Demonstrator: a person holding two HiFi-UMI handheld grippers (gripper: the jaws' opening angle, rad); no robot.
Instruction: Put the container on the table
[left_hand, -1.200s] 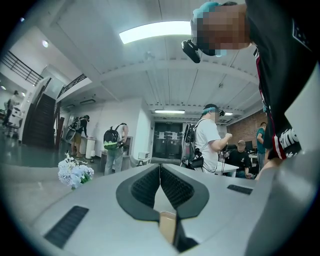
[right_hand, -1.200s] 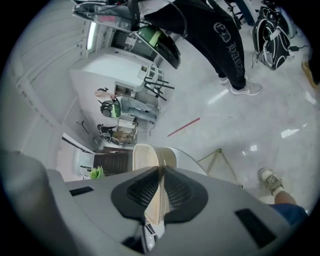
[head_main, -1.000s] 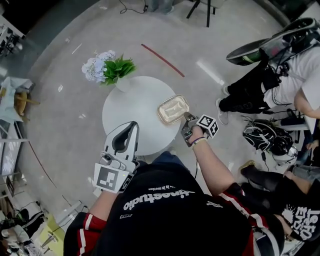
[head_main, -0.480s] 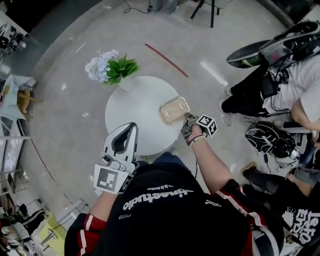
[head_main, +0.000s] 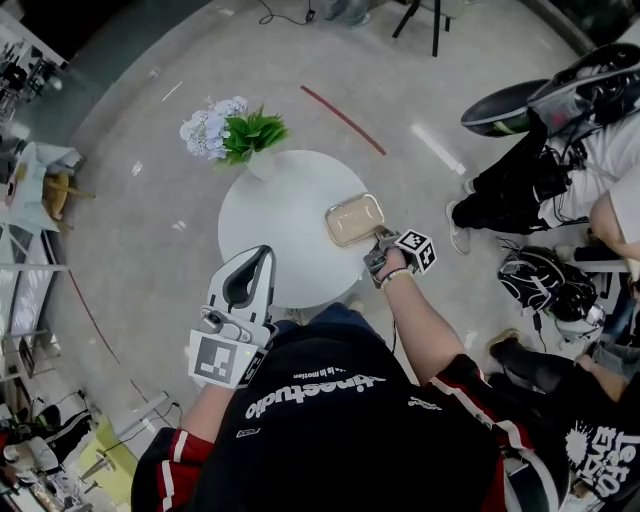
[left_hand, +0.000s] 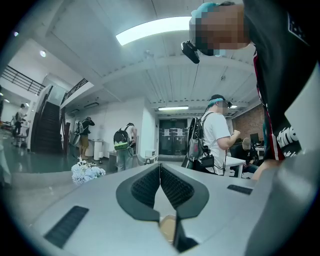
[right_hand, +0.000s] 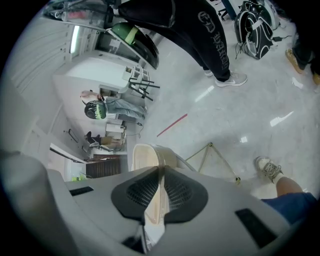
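Beige container (head_main: 354, 219) pinched at its near corner by right fingers (right_hand: 181, 192), lying just ahead over desk (head_main: 265, 235) edge; left fingers (left_hand: 145, 187) pressed together, empty, farther back.

Bright ceiling strip light (left_hand: 150, 29), glare on floor (head_main: 440, 148), fisheye edges, dark corners

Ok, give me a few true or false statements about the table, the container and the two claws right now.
1. The right claw is shut on the container at its rim. True.
2. The left claw holds the flowers. False: it is shut and empty, and the flowers stand at the table's far edge.
3. The container is over the right side of the table. True.
4. The table is square. False: it is round and white.
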